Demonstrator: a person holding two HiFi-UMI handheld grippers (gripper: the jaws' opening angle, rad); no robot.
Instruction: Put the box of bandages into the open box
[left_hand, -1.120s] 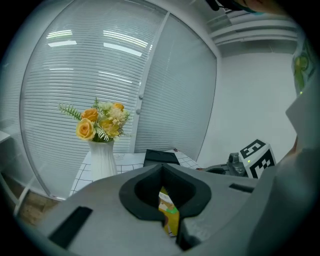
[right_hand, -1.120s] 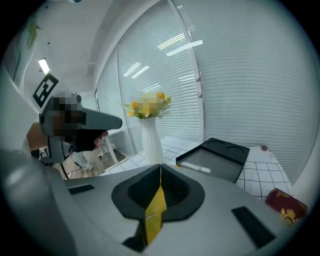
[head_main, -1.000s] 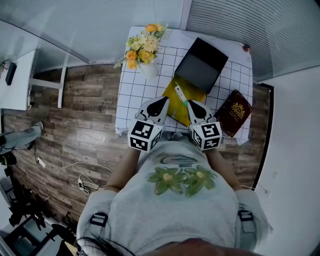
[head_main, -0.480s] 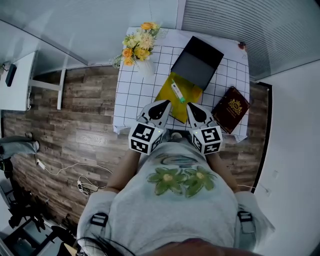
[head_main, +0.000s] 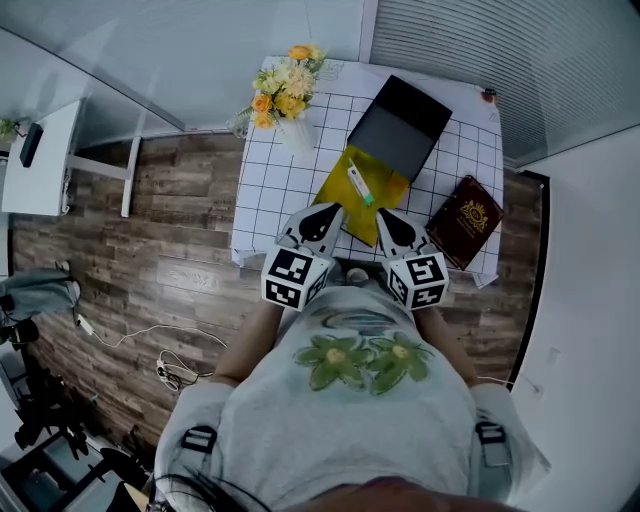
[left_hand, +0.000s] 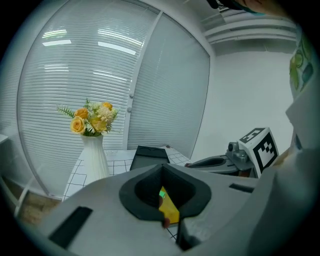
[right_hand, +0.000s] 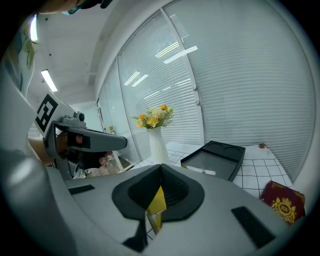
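The bandage box (head_main: 359, 185), a slim white box with a green end, lies on a yellow sheet (head_main: 352, 208) in the middle of the table. Just beyond it stands the open black box (head_main: 402, 126), empty inside. My left gripper (head_main: 326, 211) and right gripper (head_main: 383, 215) hover side by side over the table's near edge, both shut with nothing in them, short of the yellow sheet. In the right gripper view, the bandage box (right_hand: 202, 171) lies in front of the black box (right_hand: 216, 157). The left gripper view shows the yellow sheet (left_hand: 170, 209) through the shut jaws.
A white vase of yellow flowers (head_main: 287, 100) stands at the table's far left corner. A dark red case with a gold crest (head_main: 465, 221) lies at the right edge. The white grid tablecloth (head_main: 275, 180) covers a small table; wooden floor lies to the left.
The head view shifts slightly. Both grippers stay shut and keep their place near the table's front edge. The bandage box has not moved.
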